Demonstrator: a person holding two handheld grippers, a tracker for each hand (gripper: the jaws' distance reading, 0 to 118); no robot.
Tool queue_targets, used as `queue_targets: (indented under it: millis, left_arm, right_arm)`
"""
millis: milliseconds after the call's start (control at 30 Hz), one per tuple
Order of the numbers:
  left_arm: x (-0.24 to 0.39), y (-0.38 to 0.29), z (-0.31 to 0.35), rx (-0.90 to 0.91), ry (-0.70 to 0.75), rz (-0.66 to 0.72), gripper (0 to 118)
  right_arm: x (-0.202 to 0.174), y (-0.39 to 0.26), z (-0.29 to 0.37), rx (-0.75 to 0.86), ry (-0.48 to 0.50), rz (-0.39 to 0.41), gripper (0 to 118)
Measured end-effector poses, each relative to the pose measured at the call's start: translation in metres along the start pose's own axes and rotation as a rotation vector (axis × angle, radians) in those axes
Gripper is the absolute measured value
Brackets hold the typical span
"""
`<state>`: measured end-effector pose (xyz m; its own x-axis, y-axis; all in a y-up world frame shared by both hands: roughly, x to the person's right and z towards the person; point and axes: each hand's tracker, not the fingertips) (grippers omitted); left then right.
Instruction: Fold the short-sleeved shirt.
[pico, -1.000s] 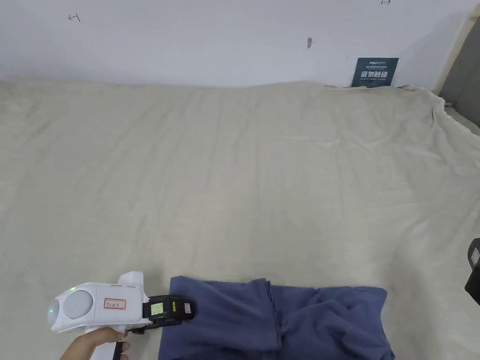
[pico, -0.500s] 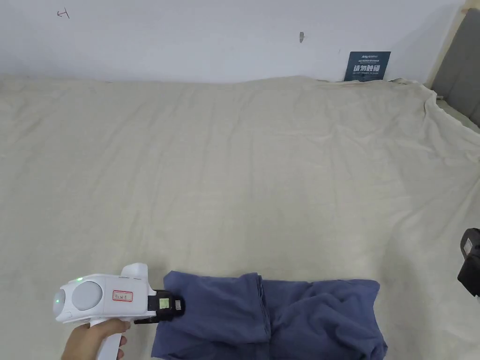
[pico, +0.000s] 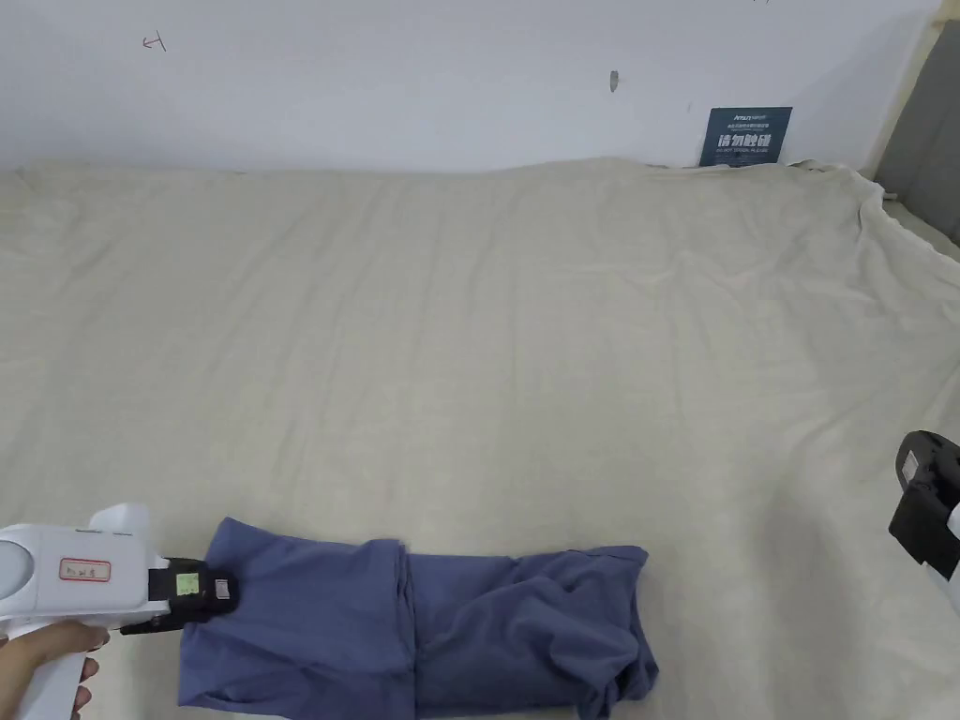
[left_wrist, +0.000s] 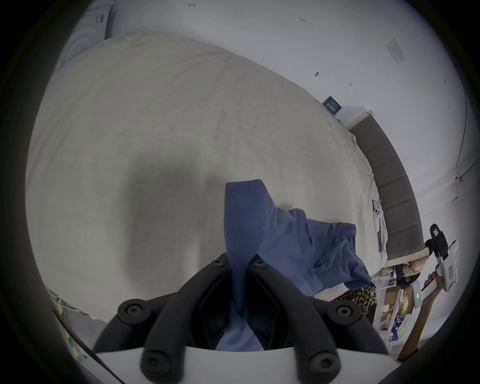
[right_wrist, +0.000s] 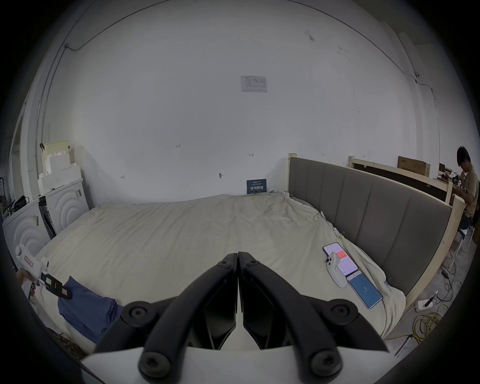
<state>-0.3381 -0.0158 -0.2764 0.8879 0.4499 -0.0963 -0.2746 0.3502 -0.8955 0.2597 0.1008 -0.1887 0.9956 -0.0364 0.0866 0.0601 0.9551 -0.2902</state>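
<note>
1. The step in hand seems to be a late one: the shirt (pico: 412, 637) is already a folded bundle, and the left gripper (pico: 225, 592) holds it by its left end. I judge that the bundle is being positioned or tidied, not freshly folded.
2. In the left gripper view the jaws are closed on a strip of the blue cloth (left_wrist: 241, 259), which passes between them and rises a little above the bed (left_wrist: 155, 130).
3. The right gripper (pico: 923, 511) is well apart from the shirt, at the right edge of the head view. In the right gripper view its jaws are pressed together with nothing between them.
4. The next move, in my judgement, calls for laying the held end flat and opening the left jaws, or for bringing the right gripper in to smooth the rumpled half.
5. The shirt is dark blue and lies on the near edge of the bed, close to the person. Its left half looks flat, with a clear fold edge in the middle; its right half is wrinkled and bunched.
</note>
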Motion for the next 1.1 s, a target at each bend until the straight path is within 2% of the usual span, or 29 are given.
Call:
queue_targets:
  millis: [100, 200, 400, 667, 867, 1100]
  left_arm:
    - [0.01, 0.001, 0.01, 0.008, 0.001, 0.015, 10]
    - [0.04, 0.004, 0.012, 0.007, -0.061, 0.015, 10]
    - [0.132, 0.012, -0.007, -0.037, -0.149, -0.106, 10]
    - [0.221, 0.013, -0.09, -0.169, -0.174, -0.206, 10]
    - [0.268, -0.005, -0.155, -0.23, -0.174, -0.202, 10]
    - [0.287, -0.039, -0.224, -0.24, -0.049, -0.168, 10]
  right_arm:
    - [0.0, 0.0, 0.001, 0.003, 0.01, -0.005, 0]
    - [0.001, 0.001, 0.002, 0.008, 0.014, -0.006, 0]
    - [0.01, 0.003, 0.006, 0.018, 0.015, -0.015, 0]
    - [0.026, 0.002, 0.014, 0.024, 0.002, -0.019, 0]
    - [0.036, -0.002, 0.017, 0.016, -0.016, -0.016, 0]
    - [0.043, -0.006, 0.021, 0.003, -0.034, -0.02, 0]
